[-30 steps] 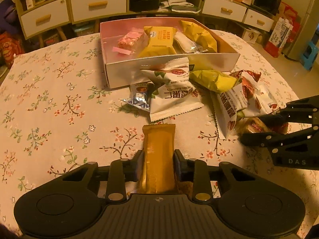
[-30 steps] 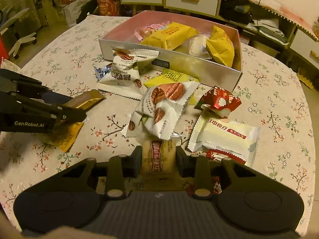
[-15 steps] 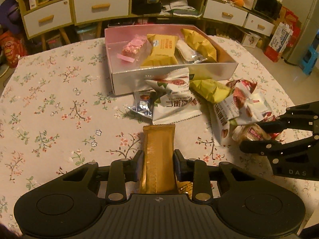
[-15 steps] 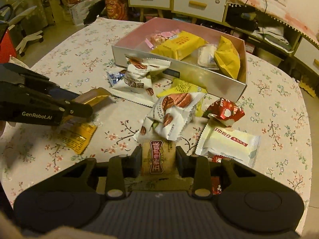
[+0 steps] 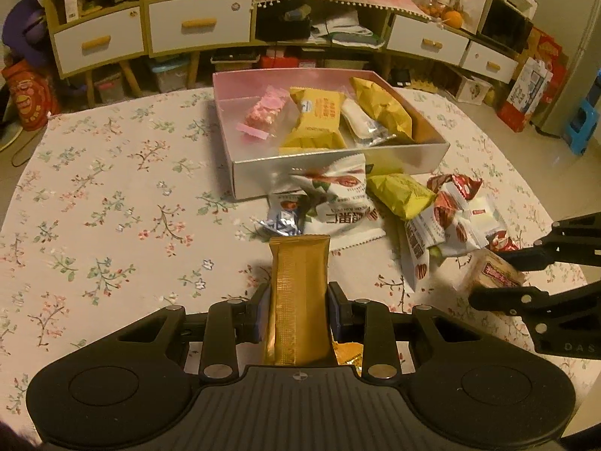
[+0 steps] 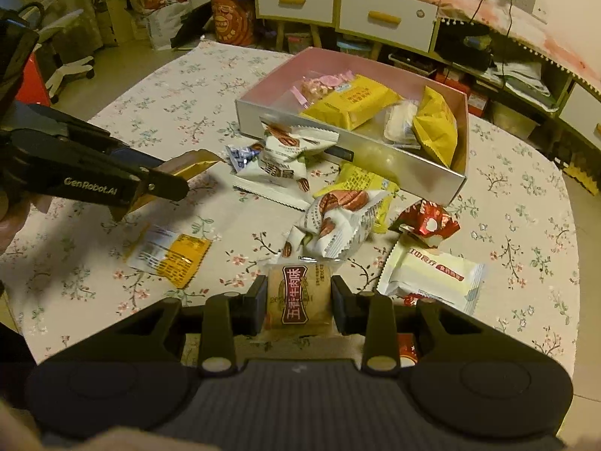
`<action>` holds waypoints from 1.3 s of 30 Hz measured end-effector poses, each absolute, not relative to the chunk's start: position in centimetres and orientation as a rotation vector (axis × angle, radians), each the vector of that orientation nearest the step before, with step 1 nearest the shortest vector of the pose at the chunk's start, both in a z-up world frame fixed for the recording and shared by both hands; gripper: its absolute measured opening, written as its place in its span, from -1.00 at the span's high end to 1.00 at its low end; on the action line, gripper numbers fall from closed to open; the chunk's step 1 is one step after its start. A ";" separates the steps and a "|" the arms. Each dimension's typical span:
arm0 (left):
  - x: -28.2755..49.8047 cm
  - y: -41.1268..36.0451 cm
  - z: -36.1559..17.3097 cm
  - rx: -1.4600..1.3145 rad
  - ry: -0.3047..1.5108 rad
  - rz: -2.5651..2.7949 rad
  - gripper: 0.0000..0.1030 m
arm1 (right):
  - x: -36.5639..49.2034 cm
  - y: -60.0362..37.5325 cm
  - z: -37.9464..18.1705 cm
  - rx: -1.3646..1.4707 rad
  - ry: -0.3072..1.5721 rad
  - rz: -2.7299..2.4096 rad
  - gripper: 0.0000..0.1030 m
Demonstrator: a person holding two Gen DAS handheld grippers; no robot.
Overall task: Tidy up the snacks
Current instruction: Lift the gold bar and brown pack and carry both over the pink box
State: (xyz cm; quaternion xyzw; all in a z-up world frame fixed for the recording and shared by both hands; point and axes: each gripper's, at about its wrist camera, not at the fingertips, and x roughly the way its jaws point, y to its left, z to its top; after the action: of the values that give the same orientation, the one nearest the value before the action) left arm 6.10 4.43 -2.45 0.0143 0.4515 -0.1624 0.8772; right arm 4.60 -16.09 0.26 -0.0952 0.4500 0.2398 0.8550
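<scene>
Gold bar [image 5: 299, 297] clamped in left gripper [image 5: 299, 312] — long axis pointing toward box [image 5: 338, 167]

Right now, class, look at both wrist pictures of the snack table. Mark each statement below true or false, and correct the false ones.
1. The left gripper is shut on a gold bar packet. True.
2. The right gripper is open, with nothing in it. False: it is shut on a tan snack packet with a dark red label.
3. The box has no snacks in it. False: a pink packet, yellow packets and a white one lie inside.
4. Several snack packets lie on the flowered tablecloth outside the box. True.
5. An orange packet lies inside the box. False: it lies on the tablecloth, below the left gripper.
</scene>
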 end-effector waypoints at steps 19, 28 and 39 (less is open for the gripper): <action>7.9 4.9 0.1 -0.004 0.883 -0.329 0.44 | 5.9 -14.7 3.8 -0.154 0.861 0.538 0.39; 13.0 4.3 1.5 0.024 0.851 -0.329 0.44 | 11.8 -15.0 4.1 -0.154 0.832 0.468 0.39; 20.7 3.6 -0.3 -0.046 0.937 -0.329 0.44 | 18.2 -15.8 1.7 -0.126 0.857 0.380 0.39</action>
State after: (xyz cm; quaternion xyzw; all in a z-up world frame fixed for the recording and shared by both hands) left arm 20.69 3.58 -0.30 -0.0221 0.4494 -0.1580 0.8790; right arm 18.21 -15.83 1.69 -0.0605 0.4128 0.1828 0.8902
